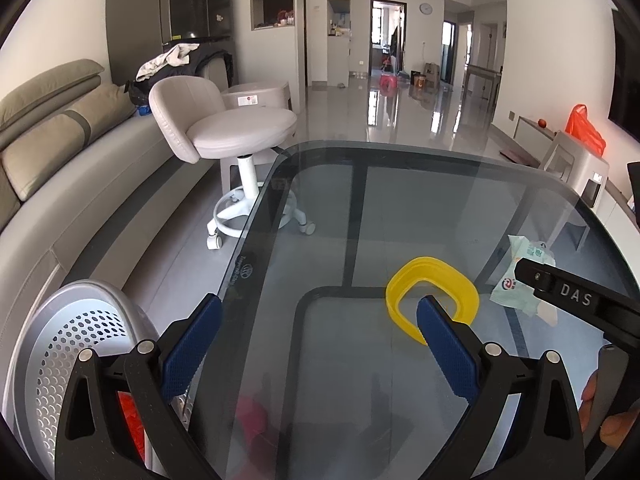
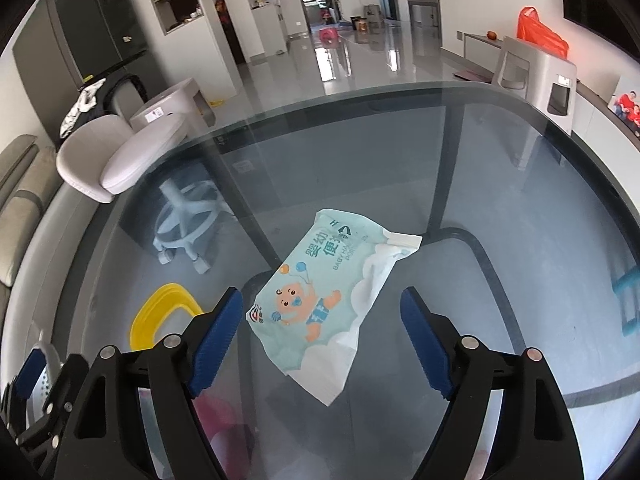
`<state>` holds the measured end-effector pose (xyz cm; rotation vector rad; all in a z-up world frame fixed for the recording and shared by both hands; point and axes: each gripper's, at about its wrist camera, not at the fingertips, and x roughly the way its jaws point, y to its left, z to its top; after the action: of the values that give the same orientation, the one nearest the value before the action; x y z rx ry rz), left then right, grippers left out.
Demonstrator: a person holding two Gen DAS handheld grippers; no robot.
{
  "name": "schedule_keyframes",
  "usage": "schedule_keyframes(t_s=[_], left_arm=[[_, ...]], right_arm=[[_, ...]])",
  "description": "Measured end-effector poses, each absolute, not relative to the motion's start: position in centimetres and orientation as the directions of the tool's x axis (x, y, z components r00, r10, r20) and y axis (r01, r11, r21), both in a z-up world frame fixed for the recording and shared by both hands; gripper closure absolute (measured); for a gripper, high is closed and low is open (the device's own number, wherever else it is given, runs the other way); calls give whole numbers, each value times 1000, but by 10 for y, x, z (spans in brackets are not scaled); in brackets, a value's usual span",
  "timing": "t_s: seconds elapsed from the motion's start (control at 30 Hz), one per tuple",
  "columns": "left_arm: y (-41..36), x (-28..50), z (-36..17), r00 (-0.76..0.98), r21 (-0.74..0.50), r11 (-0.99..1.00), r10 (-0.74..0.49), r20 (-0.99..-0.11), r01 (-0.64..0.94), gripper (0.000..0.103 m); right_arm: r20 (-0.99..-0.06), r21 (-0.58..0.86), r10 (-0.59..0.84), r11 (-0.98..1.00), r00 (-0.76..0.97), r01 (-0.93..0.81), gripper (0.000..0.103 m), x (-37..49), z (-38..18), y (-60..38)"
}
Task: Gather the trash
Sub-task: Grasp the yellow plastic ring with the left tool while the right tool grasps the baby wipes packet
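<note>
A pale green baby-wipes packet (image 2: 320,300) lies flat on the glass table (image 2: 500,152), between and just ahead of my open right gripper (image 2: 322,322). In the left wrist view the packet (image 1: 520,280) is at the right, partly behind the right gripper's black arm (image 1: 576,300). A yellow plastic ring (image 1: 434,298) lies on the glass just ahead of my left gripper's right finger; it also shows in the right wrist view (image 2: 162,316). My left gripper (image 1: 318,320) is open and empty above the table's left edge. A grey perforated trash bin (image 1: 68,360) stands below left, with something red inside.
A beige swivel stool (image 1: 224,128) stands beyond the table's left edge, beside a grey sofa (image 1: 48,152). A grey plastic stool (image 2: 536,76) with an orange bag (image 2: 540,36) stands at the far right. Something pink (image 1: 252,416) shows beneath the glass.
</note>
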<state>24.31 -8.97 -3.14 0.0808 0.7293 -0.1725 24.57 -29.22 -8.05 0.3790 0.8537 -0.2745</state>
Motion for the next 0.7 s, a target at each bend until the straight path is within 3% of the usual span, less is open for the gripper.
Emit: schedule_keyframes(t_s=[0.7], left_arm=[[-87, 245, -37, 720, -5, 982, -140, -680, 187, 7]], right_arm=[[-807, 157, -132, 892, 575, 425, 25, 264, -102, -289]])
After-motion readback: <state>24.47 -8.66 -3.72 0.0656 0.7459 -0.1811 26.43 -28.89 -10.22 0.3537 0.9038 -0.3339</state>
